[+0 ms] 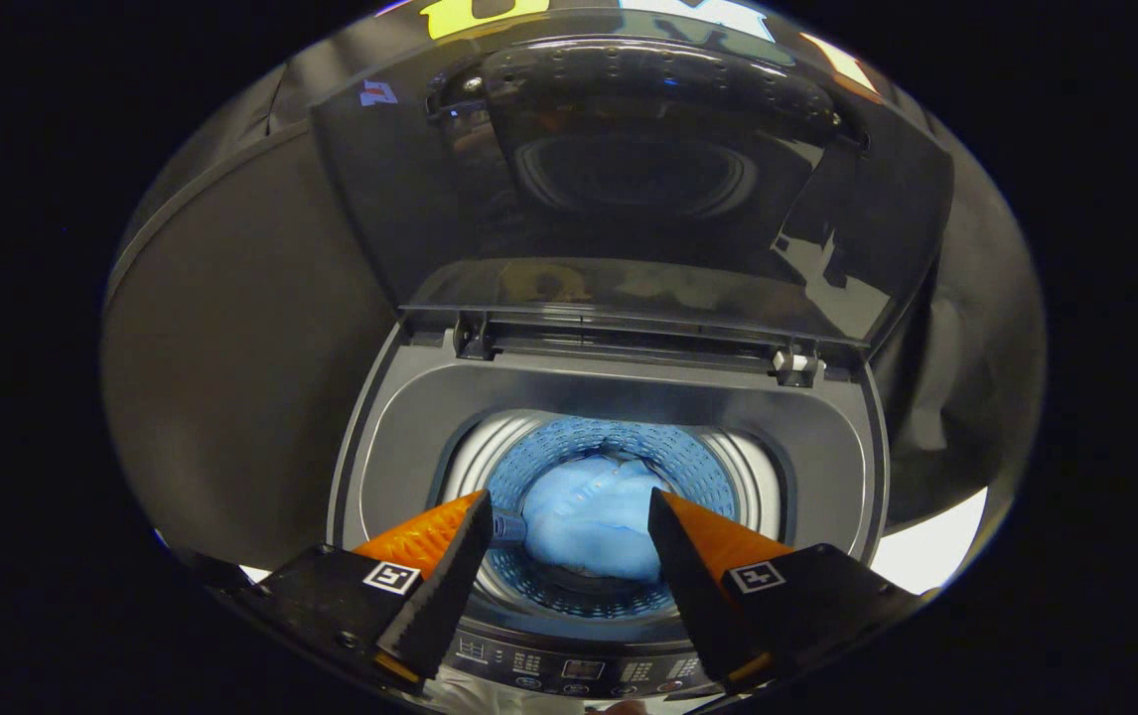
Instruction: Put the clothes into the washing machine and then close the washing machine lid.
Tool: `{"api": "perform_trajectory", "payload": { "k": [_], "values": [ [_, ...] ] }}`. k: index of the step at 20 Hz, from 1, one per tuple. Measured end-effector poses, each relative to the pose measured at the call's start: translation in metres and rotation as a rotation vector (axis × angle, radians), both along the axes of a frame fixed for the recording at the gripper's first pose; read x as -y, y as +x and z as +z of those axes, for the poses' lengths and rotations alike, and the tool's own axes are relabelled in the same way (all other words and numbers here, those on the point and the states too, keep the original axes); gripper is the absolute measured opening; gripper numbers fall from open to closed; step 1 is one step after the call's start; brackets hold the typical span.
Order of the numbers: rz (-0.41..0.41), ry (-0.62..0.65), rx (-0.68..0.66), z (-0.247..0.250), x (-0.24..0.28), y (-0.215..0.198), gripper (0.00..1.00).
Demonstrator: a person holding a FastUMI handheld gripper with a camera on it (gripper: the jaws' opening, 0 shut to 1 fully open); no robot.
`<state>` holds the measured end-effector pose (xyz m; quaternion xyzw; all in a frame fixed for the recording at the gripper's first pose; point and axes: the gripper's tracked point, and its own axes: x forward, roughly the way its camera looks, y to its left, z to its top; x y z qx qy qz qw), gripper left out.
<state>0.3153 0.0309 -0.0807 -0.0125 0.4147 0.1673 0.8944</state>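
- Gripper view: jaws of the gripper (pixel 569 521) stand wide apart, holding nothing, above the grey top-loading washing machine (pixel 832 447).
- Crumpled light-blue cloth (pixel 594 521) lies inside the perforated drum (pixel 619 442), beyond the fingers.
- Dark glossy lid (pixel 629 199) stands upright; pushed carelessly, it could slam or slip away.

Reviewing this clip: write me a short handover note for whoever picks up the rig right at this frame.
Gripper: open, holding nothing, poised above the washing machine opening.
Clothes: a light blue garment lies down in the drum, seen between and beyond the fingers.
Lid: raised upright on its hinges behind the opening.
Done: garment is in the drum.
Left: bring the lid down and shut it.
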Motion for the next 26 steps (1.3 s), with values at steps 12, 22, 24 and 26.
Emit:
{"api": "perform_trajectory", "payload": {
  "k": [12, 22, 24, 26],
  "values": [
    [0.005, 0.081, 0.157, 0.096, 0.009, -0.003, 0.97],
    [0.011, 0.139, 0.406, 0.252, 0.016, 0.019, 0.97],
    [0.008, 0.134, 0.425, 0.263, 0.015, 0.026, 0.96],
    [0.015, 0.117, 0.443, 0.270, 0.011, 0.036, 0.97]
  ]
}}
